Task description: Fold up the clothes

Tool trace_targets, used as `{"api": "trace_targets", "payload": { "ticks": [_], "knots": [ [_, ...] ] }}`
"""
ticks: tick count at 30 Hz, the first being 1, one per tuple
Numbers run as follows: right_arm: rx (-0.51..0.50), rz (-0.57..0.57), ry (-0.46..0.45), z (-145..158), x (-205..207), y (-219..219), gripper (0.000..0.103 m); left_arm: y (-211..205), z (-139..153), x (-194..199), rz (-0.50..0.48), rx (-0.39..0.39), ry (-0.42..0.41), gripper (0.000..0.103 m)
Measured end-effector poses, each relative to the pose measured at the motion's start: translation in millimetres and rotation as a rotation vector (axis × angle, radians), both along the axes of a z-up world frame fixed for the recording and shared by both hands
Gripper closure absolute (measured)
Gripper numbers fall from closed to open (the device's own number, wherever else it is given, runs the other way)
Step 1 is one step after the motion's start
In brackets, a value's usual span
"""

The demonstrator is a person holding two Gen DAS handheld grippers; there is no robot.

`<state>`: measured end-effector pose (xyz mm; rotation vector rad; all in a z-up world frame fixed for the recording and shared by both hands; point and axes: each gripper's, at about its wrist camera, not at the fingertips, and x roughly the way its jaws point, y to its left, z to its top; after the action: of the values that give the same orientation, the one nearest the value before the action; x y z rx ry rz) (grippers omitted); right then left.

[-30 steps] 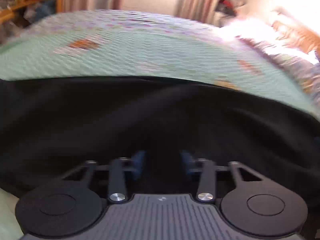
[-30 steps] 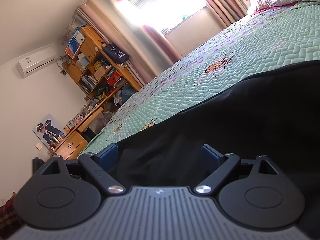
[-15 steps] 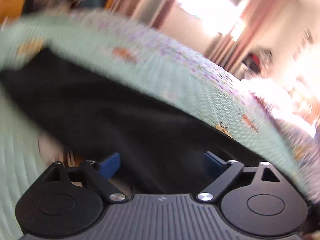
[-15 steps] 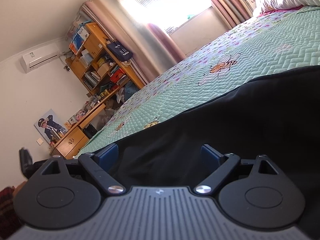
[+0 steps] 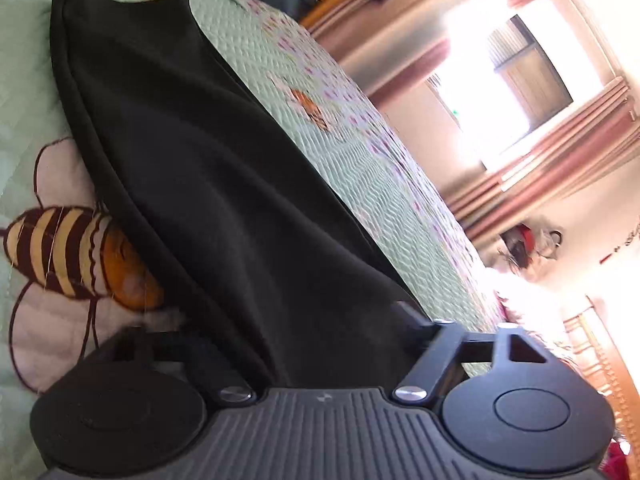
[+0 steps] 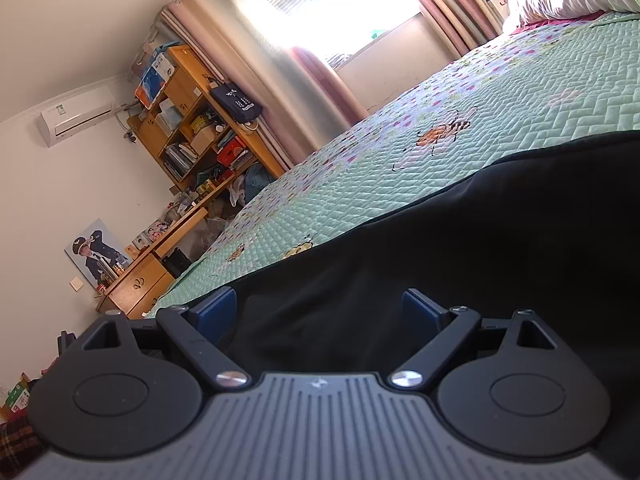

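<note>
The black garment (image 5: pixel 224 184) lies on the green bee quilt (image 5: pixel 360 168), long axis running from 11 to 5 o'clock. Left gripper (image 5: pixel 304 332) jaws are closing around its fabric; right gripper (image 6: pixel 320 312) jaws gape wide over it.

Left hand-held gripper (image 5: pixel 320 332), lower half of the frame: matte black body, ribbed grey centre plate with a small pale logo, two round black discs at lower left and lower right, two black link arms each pinned by a silver screw.

Right hand-held gripper (image 6: pixel 320 312), lower half of the frame: same black body, ribbed grey plate, discs and silver screws; blue pads (image 6: pixel 214 312) on both fingers.
</note>
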<state>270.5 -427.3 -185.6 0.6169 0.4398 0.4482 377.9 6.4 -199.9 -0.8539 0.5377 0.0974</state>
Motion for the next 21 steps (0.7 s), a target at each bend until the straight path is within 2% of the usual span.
{"api": "trace_targets", "payload": {
  "ticks": [1,2,4,7,10,12,15,17,19,21],
  "knots": [
    [-0.002,0.001,0.0,0,0,0,0.013,3,-2,7,0.009,0.015,0.017,0.07],
    [-0.003,0.001,0.0,0,0,0,0.013,7,-3,14,0.014,0.028,0.032,0.091],
    [-0.006,0.003,-0.002,0,0,1,0.013,25,-1,30,0.003,0.04,0.04,0.09],
    [-0.04,0.023,-0.006,3,0,7,0.013,38,15,52,-0.018,0.143,0.055,0.09],
    [-0.077,0.066,-0.01,7,0,16,0.013,55,25,75,-0.002,0.195,0.063,0.09],
    [-0.101,0.114,-0.015,11,-3,25,0.013,61,29,88,0.008,0.215,0.055,0.09],
    [-0.139,0.205,-0.015,14,-6,41,0.011,63,27,87,-0.02,0.26,0.06,0.09],
    [-0.194,0.246,0.026,9,-3,53,0.004,66,25,91,-0.024,0.246,0.067,0.09],
    [-0.255,0.248,0.068,4,0,62,0.004,67,19,86,-0.041,0.253,0.066,0.09],
    [-0.27,0.244,0.061,6,-3,62,0.004,70,14,82,-0.06,0.248,0.06,0.09]
  ]
}}
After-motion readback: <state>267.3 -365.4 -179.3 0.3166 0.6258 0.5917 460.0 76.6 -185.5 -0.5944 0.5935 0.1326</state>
